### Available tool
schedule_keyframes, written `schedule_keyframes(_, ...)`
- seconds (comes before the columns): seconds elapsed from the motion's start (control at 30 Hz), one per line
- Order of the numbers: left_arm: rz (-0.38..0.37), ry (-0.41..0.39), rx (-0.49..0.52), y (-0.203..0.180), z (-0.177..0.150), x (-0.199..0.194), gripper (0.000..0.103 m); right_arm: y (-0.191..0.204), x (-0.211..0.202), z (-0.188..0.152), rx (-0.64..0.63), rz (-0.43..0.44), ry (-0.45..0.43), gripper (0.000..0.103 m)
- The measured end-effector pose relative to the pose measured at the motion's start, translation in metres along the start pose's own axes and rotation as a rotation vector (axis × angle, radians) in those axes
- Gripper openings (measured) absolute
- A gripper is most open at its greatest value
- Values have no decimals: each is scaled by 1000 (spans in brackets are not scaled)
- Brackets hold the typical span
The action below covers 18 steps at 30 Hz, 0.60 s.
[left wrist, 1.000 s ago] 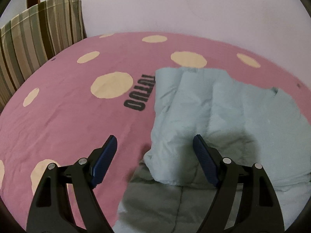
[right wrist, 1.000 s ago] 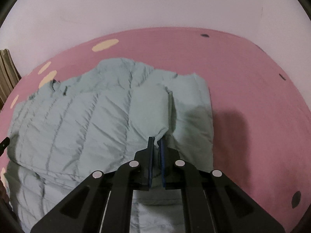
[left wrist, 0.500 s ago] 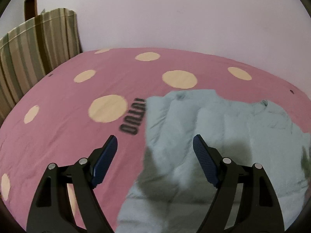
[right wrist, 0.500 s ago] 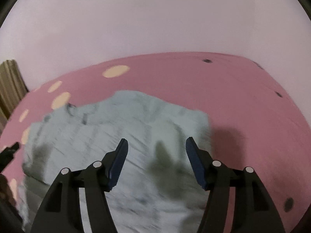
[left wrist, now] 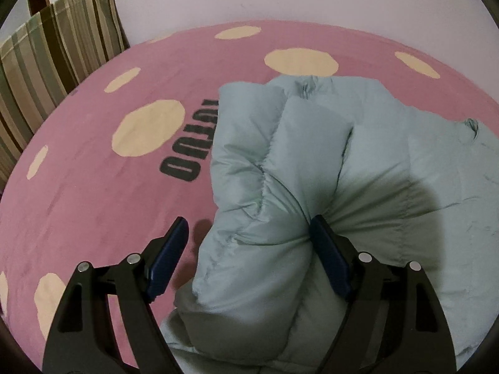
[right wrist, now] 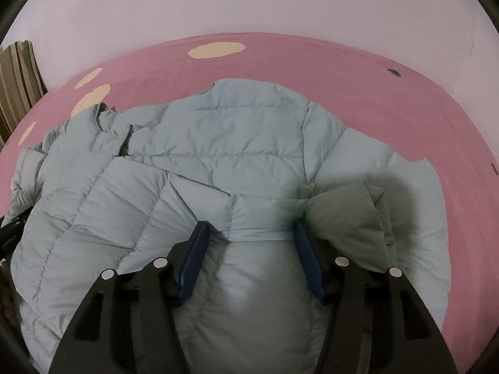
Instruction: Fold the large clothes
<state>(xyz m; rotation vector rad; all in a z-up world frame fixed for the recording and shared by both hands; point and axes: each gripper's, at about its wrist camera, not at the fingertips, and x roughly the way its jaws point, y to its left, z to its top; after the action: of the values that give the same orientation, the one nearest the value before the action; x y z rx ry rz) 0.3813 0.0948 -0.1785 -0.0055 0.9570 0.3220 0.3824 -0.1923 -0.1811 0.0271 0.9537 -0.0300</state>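
A pale blue-green quilted puffer jacket lies spread on the pink bed cover, both sleeves folded in over its body. In the left wrist view the jacket fills the right half, with its folded sleeve bulging up. My left gripper is open, its jaws on either side of that sleeve; the right pad touches the fabric. My right gripper is open, low over the jacket's lower middle, with the folded right cuff just beside its right pad.
The pink bed cover has cream dots and a dark printed word. A striped pillow leans at the far left by the white wall. Bare cover lies left of the jacket and to the right of the jacket.
My right gripper was shut on the right sleeve, let it go and opened, then came down over the jacket. My left gripper stayed open, rose, then dropped around the left sleeve fold.
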Motion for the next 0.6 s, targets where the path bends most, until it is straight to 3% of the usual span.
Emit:
schedule_keyframes(0.07,7,-18,-18,5,-2,-19,79,-4,-19,-1,26,21,-21,56)
schedule_keyframes(0.2,-77,-72,-52,9,-16,-53,79,-12,-51,-16,49,32,-62,56)
schedule_keyframes(0.4,-81,11,66,-21,-38,-27,80,-12,-25,-39,33,12,22,57)
schedule_keyframes(0.47,-78,20,67,-20,-35,-22,80,-11,-20,-40,28,11,24,57)
schedule_keyframes(0.6,-103,-17,21,-7,-30,-51,79,-17,-45,-37,60,31,-4,57)
